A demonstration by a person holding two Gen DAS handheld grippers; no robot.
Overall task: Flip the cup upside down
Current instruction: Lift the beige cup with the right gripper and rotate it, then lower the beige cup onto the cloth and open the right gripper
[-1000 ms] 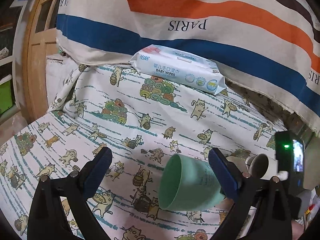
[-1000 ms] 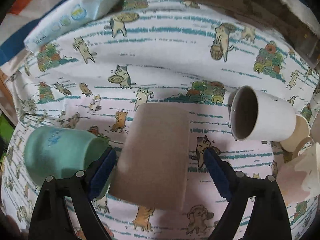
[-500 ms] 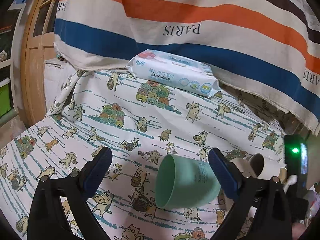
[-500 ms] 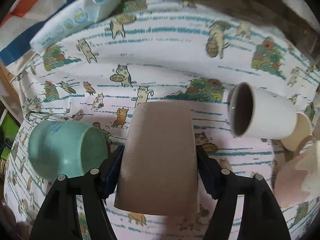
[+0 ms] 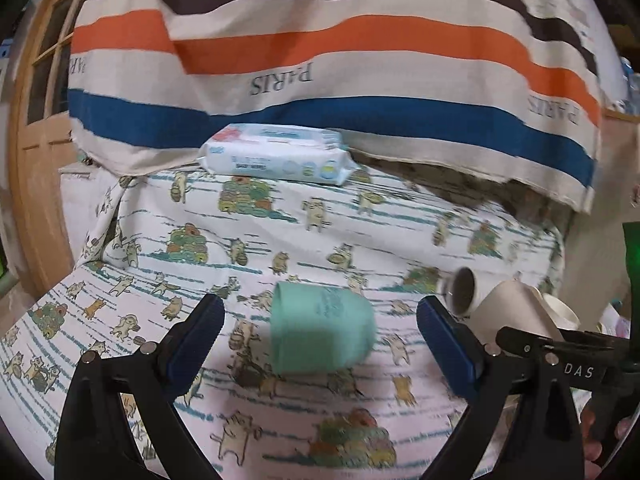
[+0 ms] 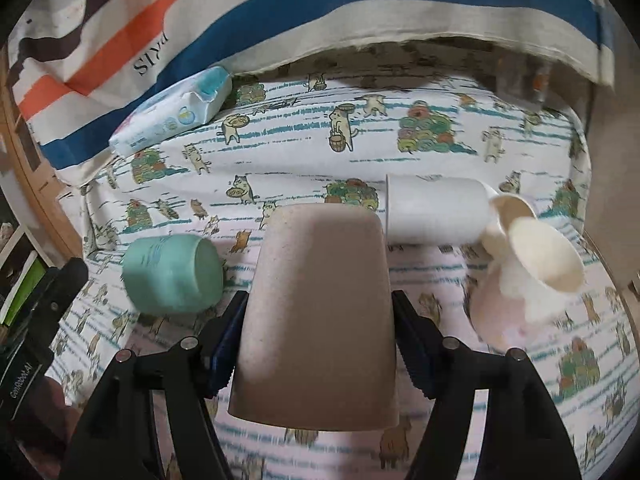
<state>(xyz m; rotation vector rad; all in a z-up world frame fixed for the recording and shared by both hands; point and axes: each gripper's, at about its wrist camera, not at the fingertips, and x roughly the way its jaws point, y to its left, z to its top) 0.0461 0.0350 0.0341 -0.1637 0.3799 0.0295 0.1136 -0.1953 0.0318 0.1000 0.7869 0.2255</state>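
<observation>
My right gripper (image 6: 316, 344) is shut on a beige-brown cup (image 6: 320, 312) and holds it above the cat-print cloth, with the narrow base pointing away from me. The same cup shows at the right of the left wrist view (image 5: 516, 312). A teal cup (image 5: 320, 330) lies on its side on the cloth. My left gripper (image 5: 320, 340) is open, with one finger on each side of the teal cup and not touching it. The teal cup also shows in the right wrist view (image 6: 172, 276).
A white cup (image 6: 436, 210) lies on its side behind the held cup. A cream cup (image 6: 540, 256) and a pink one (image 6: 496, 320) are heaped at the right. A baby wipes pack (image 5: 276, 158) lies at the back under a striped cloth (image 5: 320, 60).
My right gripper has closed on the beige-brown cup and lifted and tilted it. My left gripper has risen and now looks at the teal cup more from above.
</observation>
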